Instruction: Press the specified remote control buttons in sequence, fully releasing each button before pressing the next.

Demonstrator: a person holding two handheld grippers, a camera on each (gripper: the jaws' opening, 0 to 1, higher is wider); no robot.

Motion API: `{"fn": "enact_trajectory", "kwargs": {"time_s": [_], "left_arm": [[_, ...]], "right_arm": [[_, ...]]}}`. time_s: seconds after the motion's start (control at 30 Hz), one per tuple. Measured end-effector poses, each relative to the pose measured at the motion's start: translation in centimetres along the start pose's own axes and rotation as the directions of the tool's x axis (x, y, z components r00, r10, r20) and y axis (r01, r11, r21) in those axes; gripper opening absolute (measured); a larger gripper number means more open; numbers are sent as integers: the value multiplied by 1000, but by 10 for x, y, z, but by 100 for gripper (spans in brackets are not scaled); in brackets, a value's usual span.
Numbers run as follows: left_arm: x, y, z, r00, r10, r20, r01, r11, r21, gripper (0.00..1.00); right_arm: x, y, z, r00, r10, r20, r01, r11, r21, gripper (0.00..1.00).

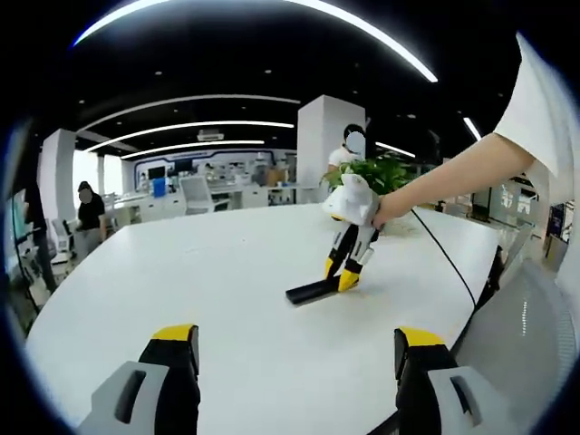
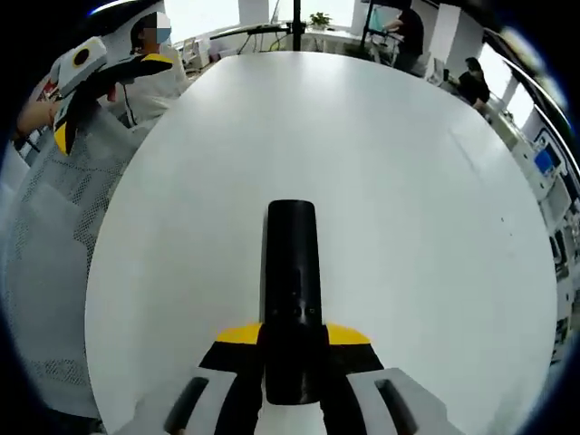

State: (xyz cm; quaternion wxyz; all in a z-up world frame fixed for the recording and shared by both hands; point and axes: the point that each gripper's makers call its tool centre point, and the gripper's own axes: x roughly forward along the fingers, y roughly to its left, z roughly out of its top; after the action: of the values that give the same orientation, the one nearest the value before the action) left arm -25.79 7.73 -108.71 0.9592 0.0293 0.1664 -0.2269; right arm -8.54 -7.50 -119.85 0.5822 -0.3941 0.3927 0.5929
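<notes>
Right gripper point(image 2: 292, 362) sits low in the right gripper view, yellow-tipped jaws closed in on both sides of the near end of the black remote point(image 2: 292, 290), so it looks clamped on it. Remote lies flat on the white table point(image 2: 435, 181), long axis running straight along the jaws, far end pointing away from the camera toward table centre; small buttons just visible near the gripped end, too small to read. Left gripper view shows the same thing from across the table: right gripper point(image 1: 344, 272), held by a hand point(image 1: 362, 207), comes down steeply w/ tips at one end of the remote point(image 1: 314, 291), which lies flat, its free end pointing toward the view's lower left. Left gripper point(image 1: 294, 349) jaws rise from bottom of its own view, wide apart, nothing between them, above bare table point(image 1: 181, 272). Same gripper also shows at upper left of right gripper view point(image 2: 86, 86), near a mesh chair back point(image 2: 54, 254). Green plant point(image 1: 385, 170) sits behind the hand.
</notes>
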Motion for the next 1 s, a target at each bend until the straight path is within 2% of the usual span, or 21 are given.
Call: {"fn": "enact_trajectory", "kwargs": {"time_s": [0.63,0.8,0.9,0.97,1.0], "left_arm": [[1,6,-6,1000,10,-13,-10,1000,-14,91],[1,7,-7,1000,12,-21,-12,1000,-13,91],[1,8,-6,1000,16,-14,-16,1000,-16,91],[1,7,-5,1000,14,-11,-14,1000,-15,91],[1,7,-5,1000,15,-11,-15,1000,-11,91]], "right_arm": [[0,-50,-9,999,10,-48,-11,1000,-21,21],[-2,-42,-6,999,5,-40,-5,1000,7,21],[-3,-39,-2,1000,5,28,-10,984,179,25],[-4,-36,9,987,-27,156,-17,962,274,30],[-7,-35,12,969,-70,235,-19,934,358,32]]}}
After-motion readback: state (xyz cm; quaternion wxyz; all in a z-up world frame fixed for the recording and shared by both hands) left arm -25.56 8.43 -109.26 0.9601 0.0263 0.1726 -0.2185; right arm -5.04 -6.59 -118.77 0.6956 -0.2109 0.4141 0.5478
